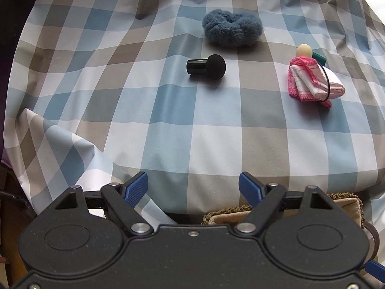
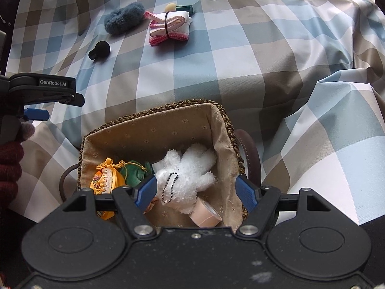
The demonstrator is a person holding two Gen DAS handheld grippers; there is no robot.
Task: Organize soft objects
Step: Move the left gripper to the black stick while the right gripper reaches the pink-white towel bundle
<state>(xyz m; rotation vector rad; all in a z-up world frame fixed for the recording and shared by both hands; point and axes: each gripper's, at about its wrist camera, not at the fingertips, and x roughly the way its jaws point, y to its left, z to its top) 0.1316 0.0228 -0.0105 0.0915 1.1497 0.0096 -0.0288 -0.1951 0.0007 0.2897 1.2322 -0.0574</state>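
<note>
Left tongs (image 1: 192,187) open, empty, lower centre. Right tongs (image 2: 196,193) open above white plush toy (image 2: 190,173) in wicker basket (image 2: 154,110).

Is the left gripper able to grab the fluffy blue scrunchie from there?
Probably yes. The left gripper is open and empty, with bare checked cloth ahead. Only the black sponge applicator lies just before the fluffy blue scrunchie.

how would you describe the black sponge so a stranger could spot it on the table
Start at the checked tablecloth and find the fluffy blue scrunchie lying on it. The black sponge lies apart from it, just on the near side, with the pink cloth bundle off to the right. It is the only black thing there: a round foam head on a short glossy handle, lying on its side.
</note>
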